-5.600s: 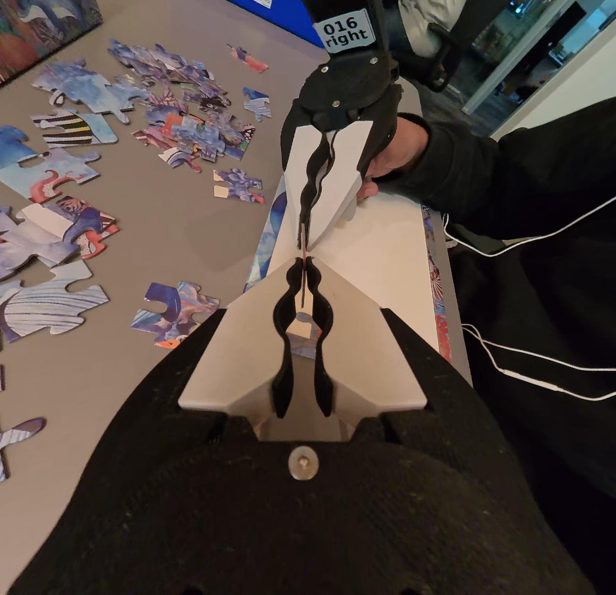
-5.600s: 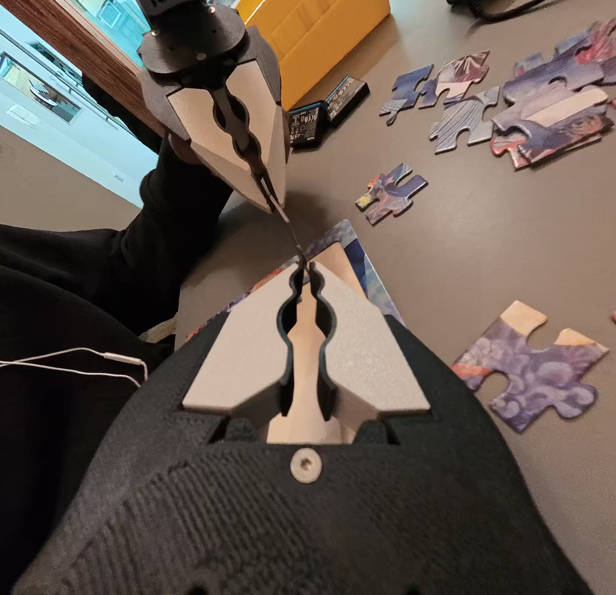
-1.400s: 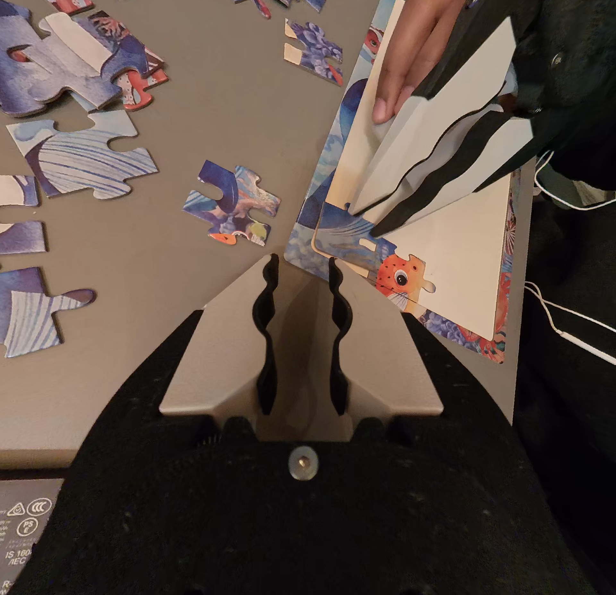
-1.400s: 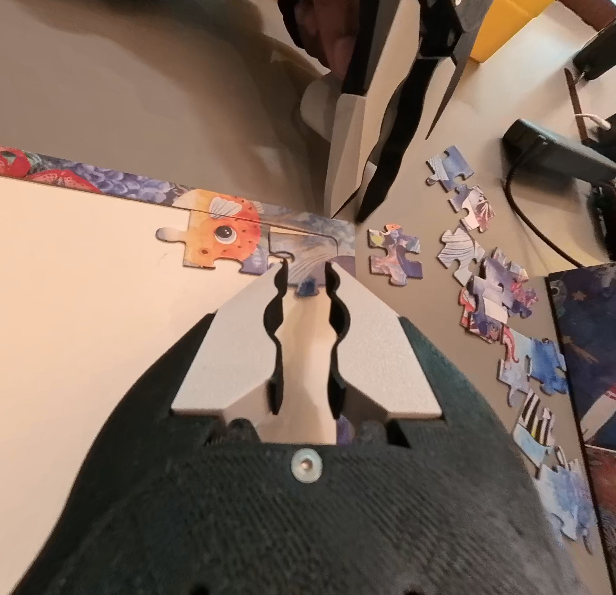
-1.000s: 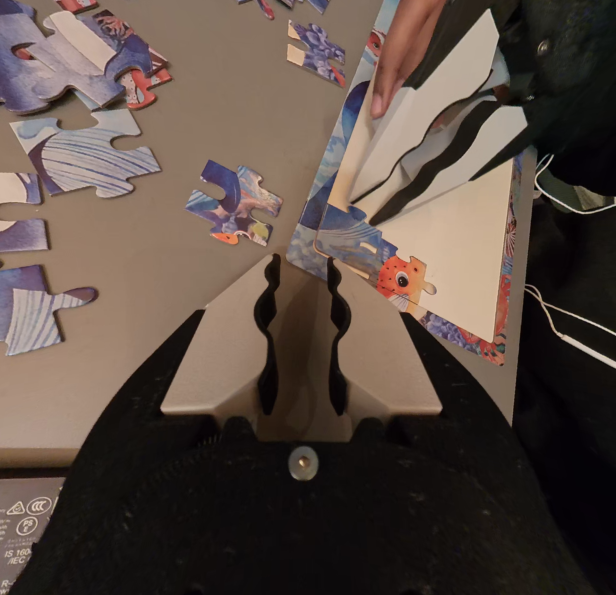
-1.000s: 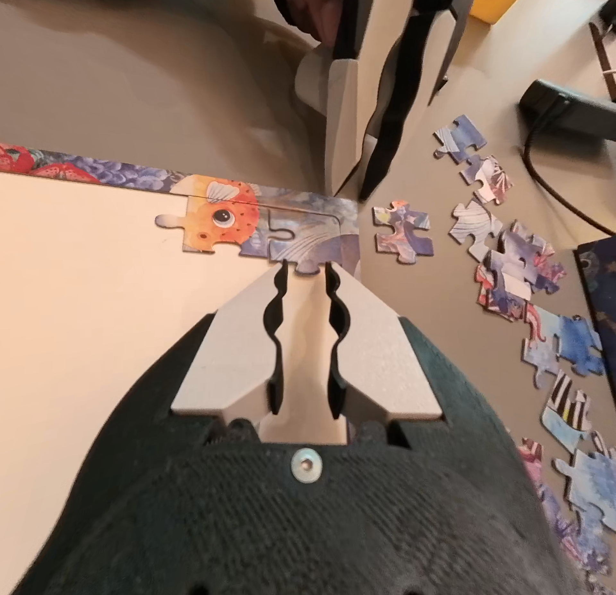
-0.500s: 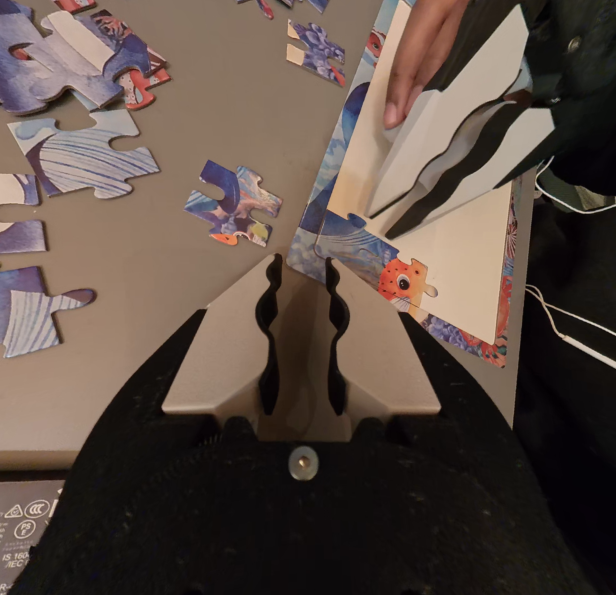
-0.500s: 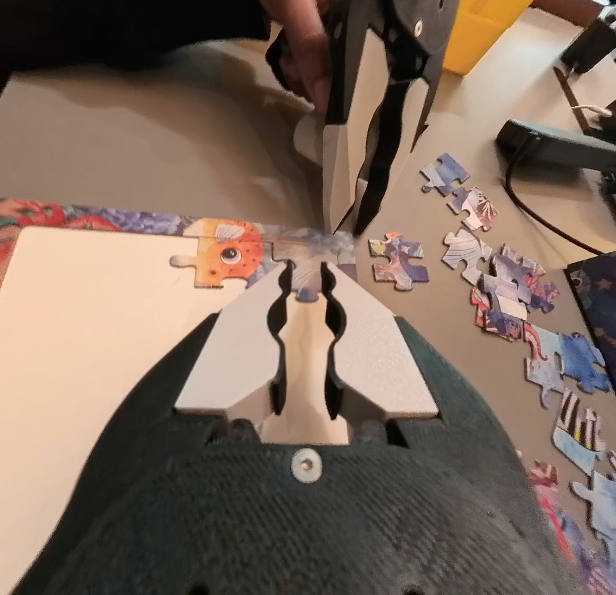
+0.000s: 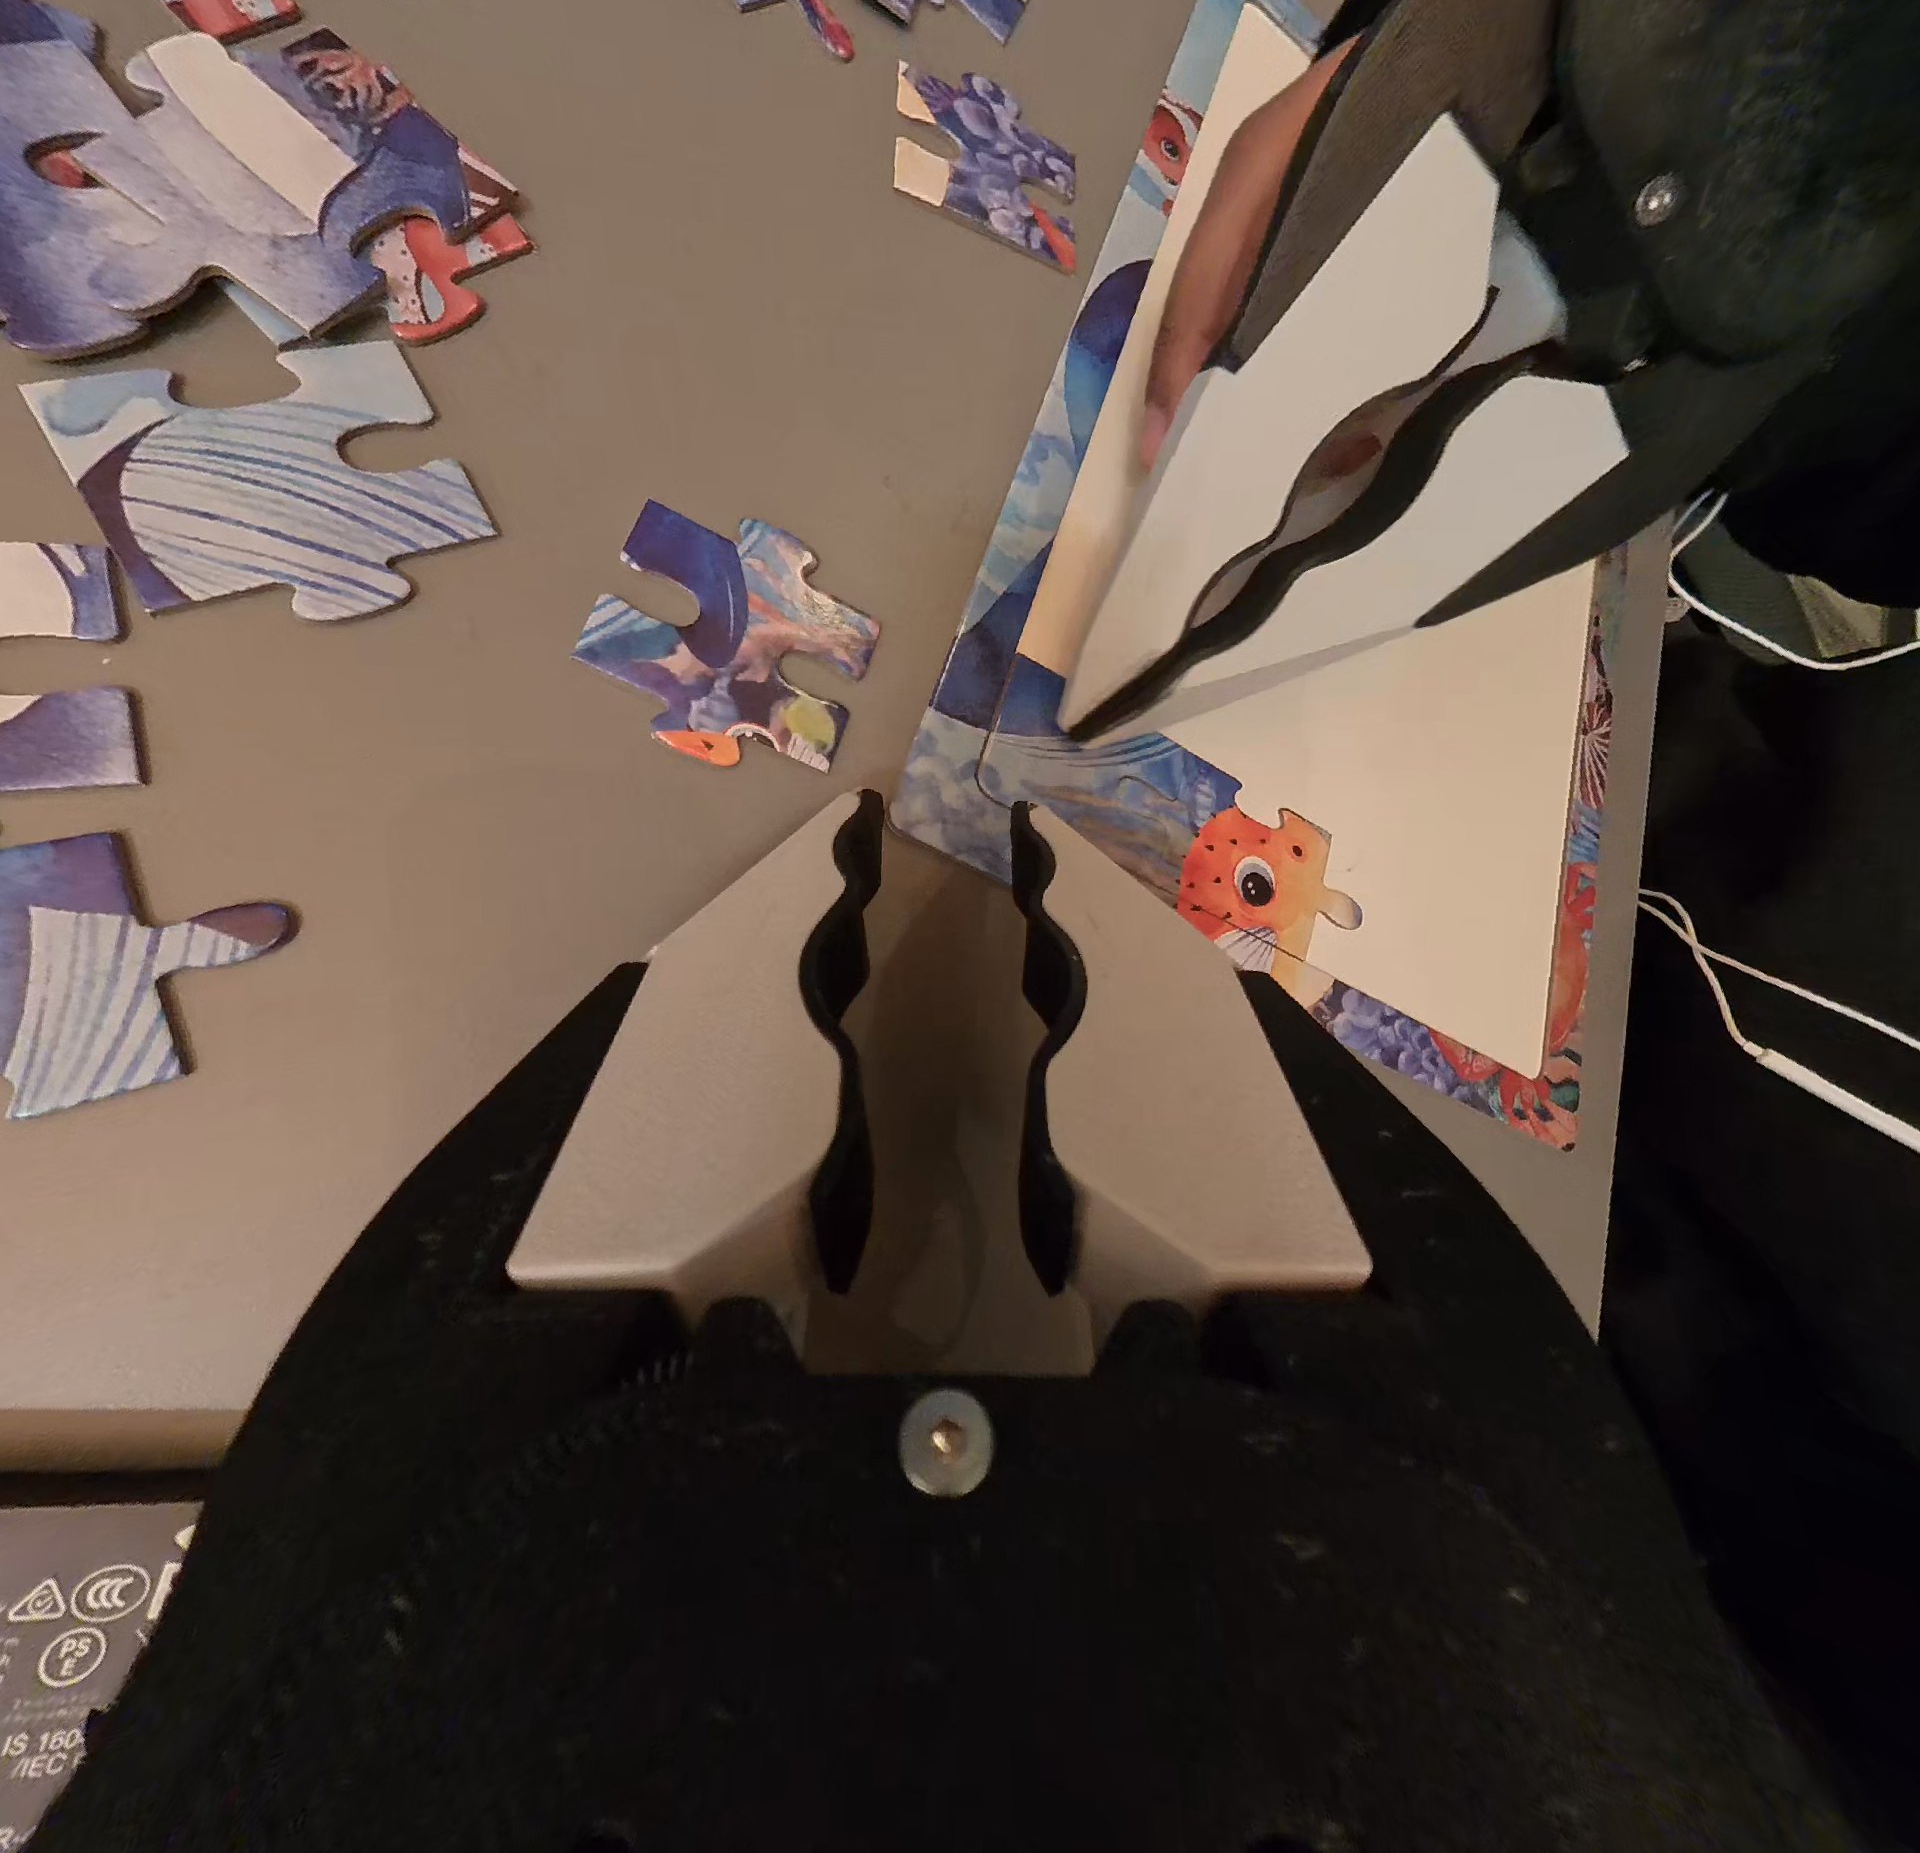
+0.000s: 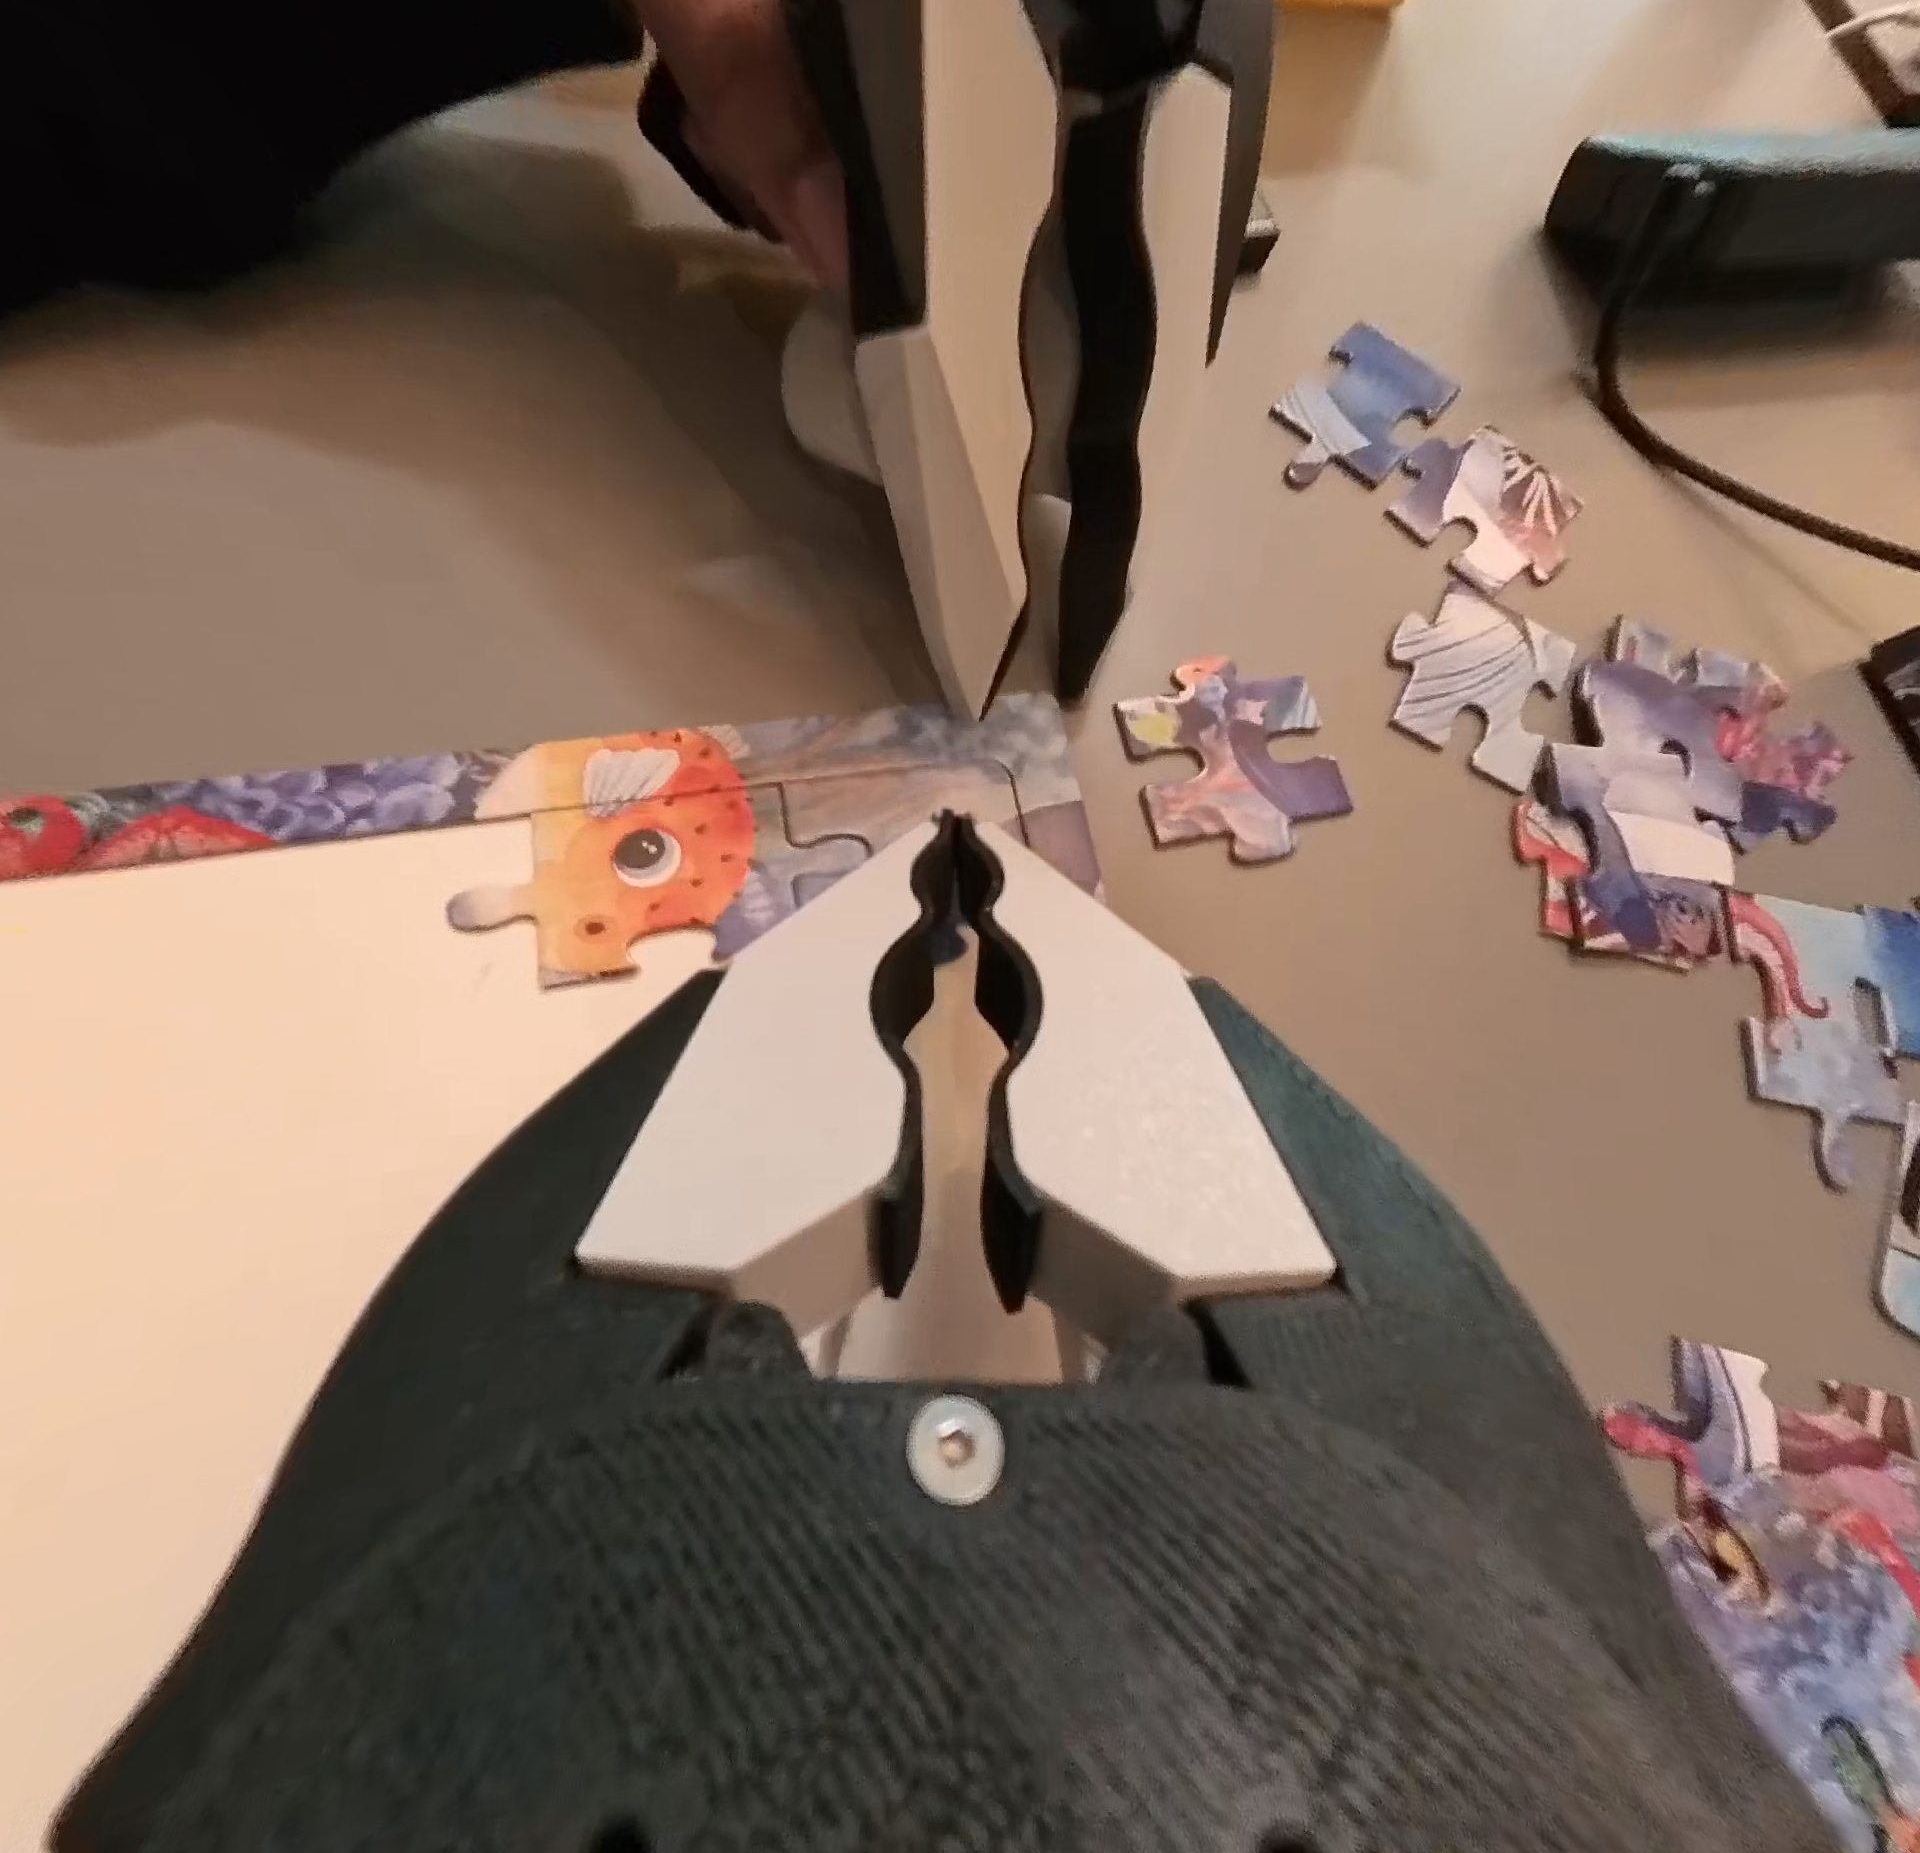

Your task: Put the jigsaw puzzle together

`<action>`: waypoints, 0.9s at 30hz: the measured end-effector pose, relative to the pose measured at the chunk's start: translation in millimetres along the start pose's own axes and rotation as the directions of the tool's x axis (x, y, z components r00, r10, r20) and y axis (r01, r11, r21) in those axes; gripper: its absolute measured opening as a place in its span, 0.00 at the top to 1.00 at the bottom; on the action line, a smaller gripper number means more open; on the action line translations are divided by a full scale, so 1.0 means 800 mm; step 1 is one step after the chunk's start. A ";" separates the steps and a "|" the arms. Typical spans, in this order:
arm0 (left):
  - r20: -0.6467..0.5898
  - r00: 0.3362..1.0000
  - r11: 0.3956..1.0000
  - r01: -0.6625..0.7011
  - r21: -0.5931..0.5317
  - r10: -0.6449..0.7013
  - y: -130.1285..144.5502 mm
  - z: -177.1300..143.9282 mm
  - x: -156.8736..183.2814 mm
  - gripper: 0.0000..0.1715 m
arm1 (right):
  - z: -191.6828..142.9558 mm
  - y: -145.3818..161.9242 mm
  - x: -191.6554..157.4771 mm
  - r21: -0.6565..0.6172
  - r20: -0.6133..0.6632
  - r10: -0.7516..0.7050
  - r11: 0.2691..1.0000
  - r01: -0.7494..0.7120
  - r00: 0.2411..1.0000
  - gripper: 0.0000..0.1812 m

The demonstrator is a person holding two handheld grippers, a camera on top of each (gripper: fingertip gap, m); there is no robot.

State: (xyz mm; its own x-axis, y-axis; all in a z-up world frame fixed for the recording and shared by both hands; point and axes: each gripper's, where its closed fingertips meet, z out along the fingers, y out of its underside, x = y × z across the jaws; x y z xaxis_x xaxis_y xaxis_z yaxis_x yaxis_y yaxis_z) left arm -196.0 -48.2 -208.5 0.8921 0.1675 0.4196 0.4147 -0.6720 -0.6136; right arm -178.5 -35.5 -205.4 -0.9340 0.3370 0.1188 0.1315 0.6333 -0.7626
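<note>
The puzzle board [image 9: 1455, 816] has a white inside and a coloured rim, and lies at the table's right edge. In its near corner sit a blue corner piece [image 9: 1101, 780] and an orange fish piece [image 9: 1252, 873], joined together. My left gripper [image 9: 940, 814] is open and empty, with its tips at the board's corner. My right gripper [image 10: 951, 821] is shut with nothing between its fingers, and its tips [image 9: 1075, 728] rest on the blue corner piece [image 10: 831, 816]. The left gripper also shows in the right wrist view [image 10: 1034, 697], open, at the board's corner [image 10: 1039, 733].
Several loose pieces lie on the grey table: one close to the corner [image 9: 727, 640] [image 10: 1236, 775], a striped one [image 9: 260, 494], and overlapping ones farther left [image 9: 229, 203]. A black adapter with a cable [image 10: 1745, 203] lies beyond. A dark sleeve [image 9: 1787, 868] is at the table's right edge.
My right gripper has gone from open to shut and come down with its tips on the blue corner piece. My left gripper stays open at the board's corner.
</note>
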 end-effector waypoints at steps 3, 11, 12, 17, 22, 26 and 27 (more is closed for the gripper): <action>0.000 1.000 1.000 0.000 0.000 0.000 0.000 0.000 0.000 0.87 | -0.002 -0.011 -0.003 0.040 0.006 0.021 0.999 -0.021 1.000 1.00; 0.039 0.999 1.000 0.003 -0.001 -0.003 0.001 0.001 -0.007 0.94 | 0.007 -0.002 -0.014 -0.017 0.061 0.045 0.999 -0.044 0.997 1.00; 0.053 0.999 1.000 0.000 -0.001 0.000 0.001 0.001 -0.010 0.96 | 0.007 -0.002 -0.019 -0.021 0.084 0.042 0.999 -0.040 0.996 1.00; 0.049 0.999 1.000 0.009 -0.004 -0.009 0.001 0.001 -0.009 0.97 | 0.009 0.000 0.003 -0.027 -0.027 0.058 0.998 -0.059 0.998 1.00; 0.048 0.999 1.000 0.012 -0.003 -0.012 0.001 0.001 -0.009 0.97 | 0.009 -0.006 -0.036 -0.020 0.151 0.060 0.998 -0.057 0.987 1.00; 0.048 0.999 1.000 0.013 -0.003 -0.013 0.001 0.001 -0.009 0.97 | 0.008 -0.004 -0.031 -0.016 0.126 0.009 1.000 -0.007 0.992 1.00; 0.048 0.999 1.000 0.014 -0.003 -0.013 0.001 0.001 -0.009 0.97 | 0.005 -0.004 -0.050 -0.019 0.224 0.033 0.999 -0.029 0.974 1.00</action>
State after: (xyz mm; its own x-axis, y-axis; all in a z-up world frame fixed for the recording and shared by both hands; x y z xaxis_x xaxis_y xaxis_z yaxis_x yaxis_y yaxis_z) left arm -201.7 -49.2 -212.8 0.8941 0.2110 0.3951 0.4262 -0.6719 -0.6057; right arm -143.1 -53.7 -210.0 -0.9798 0.1932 -0.0516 0.1651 0.6362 -0.7536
